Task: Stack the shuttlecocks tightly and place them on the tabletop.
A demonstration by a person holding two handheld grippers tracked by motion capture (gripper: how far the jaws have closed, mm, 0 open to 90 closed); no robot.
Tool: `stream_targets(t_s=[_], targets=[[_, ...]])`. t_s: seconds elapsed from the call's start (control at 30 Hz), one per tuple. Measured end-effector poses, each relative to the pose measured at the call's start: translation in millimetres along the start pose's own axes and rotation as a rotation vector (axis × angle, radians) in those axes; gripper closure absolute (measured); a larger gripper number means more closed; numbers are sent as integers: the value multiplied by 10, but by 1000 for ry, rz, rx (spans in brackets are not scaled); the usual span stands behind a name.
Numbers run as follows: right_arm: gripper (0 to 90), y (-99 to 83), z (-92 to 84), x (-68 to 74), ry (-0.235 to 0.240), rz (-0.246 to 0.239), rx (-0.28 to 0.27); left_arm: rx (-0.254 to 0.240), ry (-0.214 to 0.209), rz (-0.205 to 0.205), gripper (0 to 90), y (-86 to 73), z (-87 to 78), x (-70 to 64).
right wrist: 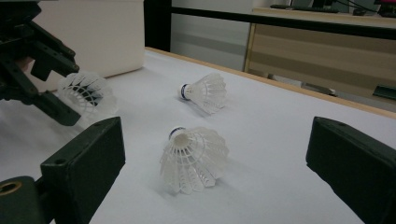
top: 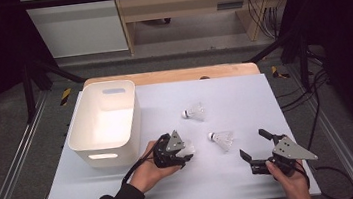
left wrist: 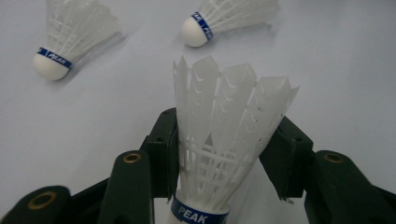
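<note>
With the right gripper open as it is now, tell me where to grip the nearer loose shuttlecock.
Grip the nearer shuttlecock across its feather skirt, as the left gripper holds its own shuttlecock. It lies on its side, cork tilted up and away from the open right gripper, flared end towards the jaws. Coming in low and level along the table probably suits; squeeze lightly, as feathers crush.

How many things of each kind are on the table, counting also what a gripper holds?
Shuttlecocks: 3, one held, two lying on the table
Bins: 1, white
Total: 4
</note>
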State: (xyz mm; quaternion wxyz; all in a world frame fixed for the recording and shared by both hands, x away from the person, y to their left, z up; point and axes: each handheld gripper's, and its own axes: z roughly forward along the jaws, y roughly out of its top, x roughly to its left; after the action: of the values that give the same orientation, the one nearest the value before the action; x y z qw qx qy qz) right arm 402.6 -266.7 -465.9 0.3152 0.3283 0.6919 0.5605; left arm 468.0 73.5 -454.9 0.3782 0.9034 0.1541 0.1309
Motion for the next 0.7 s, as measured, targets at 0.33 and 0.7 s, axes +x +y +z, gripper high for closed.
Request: stream_targets(t_s=[0.33,0.7], targets=[[47,-4,4,4,-1,-3,6,20,-53,49,515,-20,-1,-170],[47,-6,6,6,1,-1,7,20,-75,39,363,-84,25,-241]])
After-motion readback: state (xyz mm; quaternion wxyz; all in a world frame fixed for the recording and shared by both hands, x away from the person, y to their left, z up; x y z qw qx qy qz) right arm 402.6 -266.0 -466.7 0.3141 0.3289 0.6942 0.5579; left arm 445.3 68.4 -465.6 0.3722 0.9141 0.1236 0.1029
